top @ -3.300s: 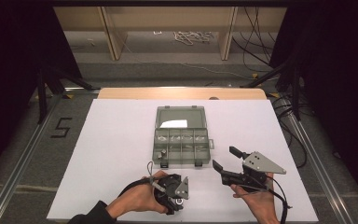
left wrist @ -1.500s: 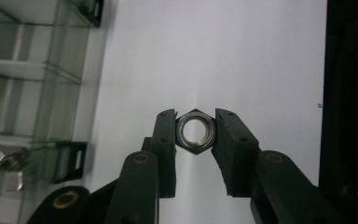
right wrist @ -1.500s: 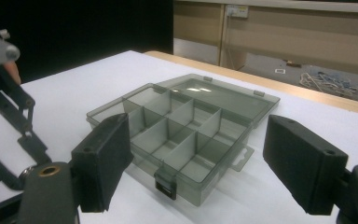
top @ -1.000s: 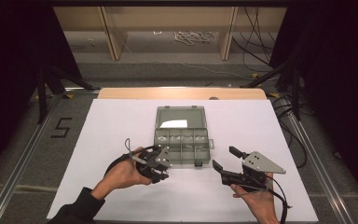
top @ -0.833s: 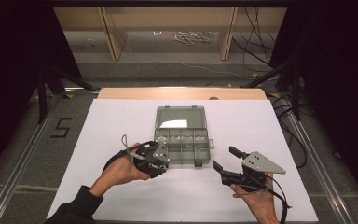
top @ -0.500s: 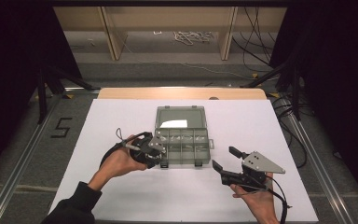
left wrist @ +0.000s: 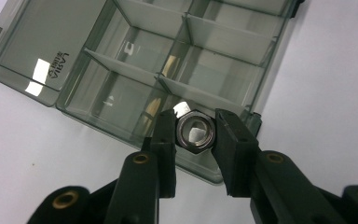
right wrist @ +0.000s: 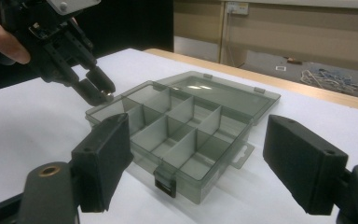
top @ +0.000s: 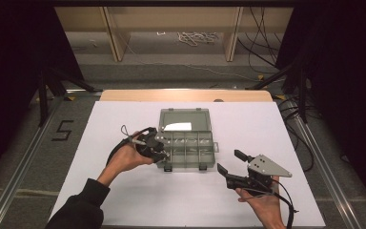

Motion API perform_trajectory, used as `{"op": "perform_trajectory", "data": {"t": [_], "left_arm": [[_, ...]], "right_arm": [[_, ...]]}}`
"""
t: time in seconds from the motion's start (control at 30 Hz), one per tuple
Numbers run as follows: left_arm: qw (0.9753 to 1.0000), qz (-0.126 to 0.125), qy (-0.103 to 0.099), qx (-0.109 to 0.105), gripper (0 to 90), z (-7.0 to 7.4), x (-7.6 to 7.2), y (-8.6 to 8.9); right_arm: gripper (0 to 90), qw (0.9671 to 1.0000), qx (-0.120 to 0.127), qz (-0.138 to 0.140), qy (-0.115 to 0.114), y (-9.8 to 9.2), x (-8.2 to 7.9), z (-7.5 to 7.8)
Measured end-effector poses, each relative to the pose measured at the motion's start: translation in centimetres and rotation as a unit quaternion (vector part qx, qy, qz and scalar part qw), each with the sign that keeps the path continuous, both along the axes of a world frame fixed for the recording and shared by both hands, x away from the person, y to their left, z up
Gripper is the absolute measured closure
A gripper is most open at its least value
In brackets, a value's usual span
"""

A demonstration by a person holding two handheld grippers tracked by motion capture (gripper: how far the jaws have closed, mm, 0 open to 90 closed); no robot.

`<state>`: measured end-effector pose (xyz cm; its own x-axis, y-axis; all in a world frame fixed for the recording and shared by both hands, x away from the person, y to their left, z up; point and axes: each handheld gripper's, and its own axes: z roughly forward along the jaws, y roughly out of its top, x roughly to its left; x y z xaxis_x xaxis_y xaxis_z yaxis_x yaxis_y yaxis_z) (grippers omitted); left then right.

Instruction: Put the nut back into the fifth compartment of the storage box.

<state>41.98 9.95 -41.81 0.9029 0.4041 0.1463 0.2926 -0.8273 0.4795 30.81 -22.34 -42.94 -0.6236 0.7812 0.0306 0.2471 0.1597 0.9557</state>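
A smoky clear compartment box (top: 186, 143) lies with its lid (top: 183, 119) swung back on the white table; its divided cells (left wrist: 135, 79) (right wrist: 177, 126) look bare. My left gripper (top: 163, 151) (left wrist: 195, 131) (right wrist: 97, 93) is shut on a steel hex nut (left wrist: 195, 130) and hovers over the box's near-left corner. My right gripper (top: 229, 164) (right wrist: 205, 158) stands open to the right of the box, nothing between its jaws, pointing toward it.
The white tabletop (top: 124, 200) has a wooden strip (top: 186, 95) along its far edge. Beyond it are a floor with cables (top: 195, 38) and wooden legs. A floor mark "5" (top: 63, 130) lies at the left.
My left gripper has travelled from the table's near edge up and leftward, then right to the box's left corner, carrying the nut. The right gripper has stayed in place.
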Motion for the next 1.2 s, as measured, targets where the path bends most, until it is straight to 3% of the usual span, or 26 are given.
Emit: {"op": "perform_trajectory", "data": {"t": [0.43, 0.67, 0.73, 0.97, 1.13, 1.2], "left_arm": [[0.9995, -0.005, 0.026, 0.014, 69.9, -1.0, 1.3, -0.7], [0.9994, 0.002, 0.029, 0.018, 69.9, -1.6, 1.6, -0.9], [0.9992, -0.007, 0.030, 0.027, 69.8, -1.7, 1.7, -0.9], [0.9997, 0.003, 0.024, 0.000, 64.2, -1.4, 1.8, -0.7], [0.9993, 0.019, 0.015, -0.027, 57.7, -0.2, 1.6, 0.4], [0.9983, 0.039, 0.010, -0.042, 52.6, -0.2, 1.4, 0.5]], "right_arm": [[24.0, 0.9999, 0.008, 0.005, 0.003, 0.0, 0.1, -0.1], [24.0, 1.0000, 0.001, 0.001, 0.005, -0.1, 0.1, -0.1], [24.0, 1.0000, 0.006, 0.004, 0.006, -0.1, 0.1, -0.1], [24.0, 1.0000, 0.000, 0.001, 0.007, -0.2, 0.0, 0.0], [24.0, 1.0000, 0.007, 0.005, 0.004, -0.1, 0.1, -0.1], [24.0, 0.9999, -0.004, 0.002, 0.009, -0.3, 0.0, 0.0]]}}
